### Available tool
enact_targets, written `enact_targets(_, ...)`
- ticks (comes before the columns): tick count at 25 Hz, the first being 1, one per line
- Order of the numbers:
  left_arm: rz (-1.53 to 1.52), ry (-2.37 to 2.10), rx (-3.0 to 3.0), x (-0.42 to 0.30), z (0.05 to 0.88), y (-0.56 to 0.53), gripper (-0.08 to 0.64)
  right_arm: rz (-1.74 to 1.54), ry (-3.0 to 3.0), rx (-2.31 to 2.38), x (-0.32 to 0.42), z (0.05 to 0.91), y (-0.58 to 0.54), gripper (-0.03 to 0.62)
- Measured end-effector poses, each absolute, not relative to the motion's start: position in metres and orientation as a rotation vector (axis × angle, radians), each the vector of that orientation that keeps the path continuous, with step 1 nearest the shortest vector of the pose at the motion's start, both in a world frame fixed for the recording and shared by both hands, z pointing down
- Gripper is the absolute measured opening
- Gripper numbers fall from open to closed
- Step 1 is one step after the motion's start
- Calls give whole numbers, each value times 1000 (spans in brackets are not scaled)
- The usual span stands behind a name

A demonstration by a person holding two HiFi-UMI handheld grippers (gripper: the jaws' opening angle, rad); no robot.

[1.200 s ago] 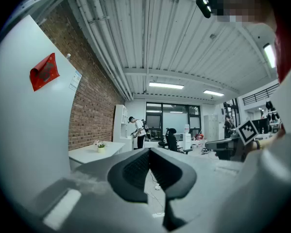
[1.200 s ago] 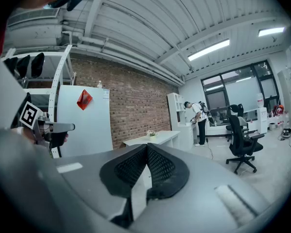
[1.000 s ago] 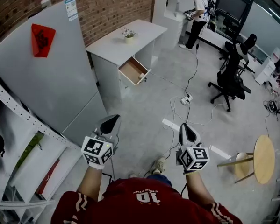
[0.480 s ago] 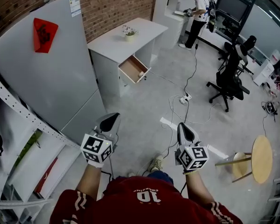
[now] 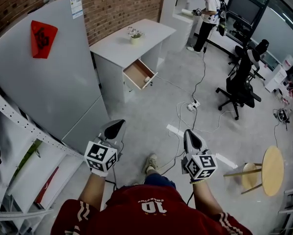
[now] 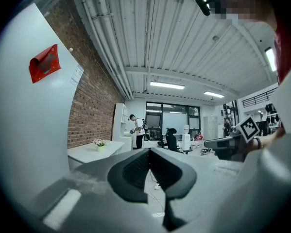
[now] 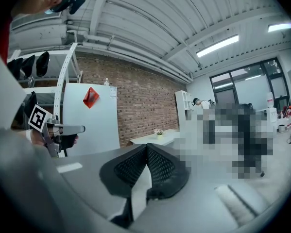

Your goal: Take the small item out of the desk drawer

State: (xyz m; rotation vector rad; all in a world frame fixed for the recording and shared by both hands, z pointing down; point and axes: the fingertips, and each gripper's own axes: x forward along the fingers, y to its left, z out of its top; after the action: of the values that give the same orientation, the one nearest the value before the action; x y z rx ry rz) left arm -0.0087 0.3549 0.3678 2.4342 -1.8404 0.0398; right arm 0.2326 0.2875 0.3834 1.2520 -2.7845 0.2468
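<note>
Ahead, open grey floor (image 5: 146,112) separates the closed, empty left claw (image 5: 118,124) and right claw (image 5: 188,132) from the white bench (image 5: 118,43) with its pulled-out wooden drawer (image 5: 139,74), visible only in head view.

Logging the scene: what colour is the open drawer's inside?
The drawer is light wood inside; head view.

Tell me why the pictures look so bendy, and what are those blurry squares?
Head view: the wide lens bends the tall grey cabinet and shrinks the far white desk. Left gripper view: dark round corners; squares cover a face. Right gripper view: long ceiling lamp glares, squares hide people.
</note>
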Motion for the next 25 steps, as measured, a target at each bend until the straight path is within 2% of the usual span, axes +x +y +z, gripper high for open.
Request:
enact_targets(11, 213, -1922, 2445, -38, 368, 259, 2, 252, -2857, 1145, 175, 389, 192, -11)
enact_targets(19, 95, -1854, 2497, -35, 345, 151, 3, 310, -2920, 1186, 169, 379, 88, -9)
enact_targets(25, 145, -1841, 2579, -24, 333, 88, 3, 331, -2953, 1186, 169, 377, 22, -9)
